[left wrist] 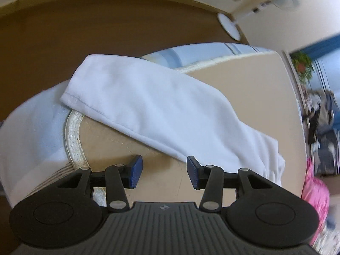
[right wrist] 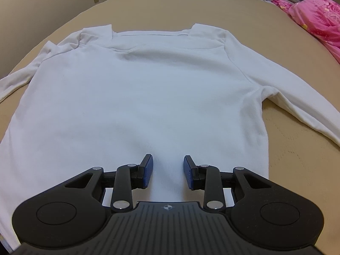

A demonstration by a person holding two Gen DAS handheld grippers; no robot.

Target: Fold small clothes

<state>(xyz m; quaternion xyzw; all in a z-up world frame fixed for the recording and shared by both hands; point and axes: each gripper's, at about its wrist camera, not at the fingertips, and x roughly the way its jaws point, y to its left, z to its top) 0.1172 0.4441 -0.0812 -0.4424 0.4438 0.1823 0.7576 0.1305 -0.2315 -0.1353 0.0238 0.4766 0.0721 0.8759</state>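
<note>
One pink quilt [right wrist: 318, 14] at R edge, apart fr white shirt [right wrist: 136, 89].

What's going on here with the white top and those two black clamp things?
A person is holding a gripper in each hand to fold a white long-sleeved shirt spread flat on a beige bed cover. The right gripper is poised over the shirt's lower middle, jaws apart and nothing between them. The left gripper is open over the bed cover just beside one sleeve, gripping nothing. No fold is made yet. A pink quilt lies at the far side.
</note>
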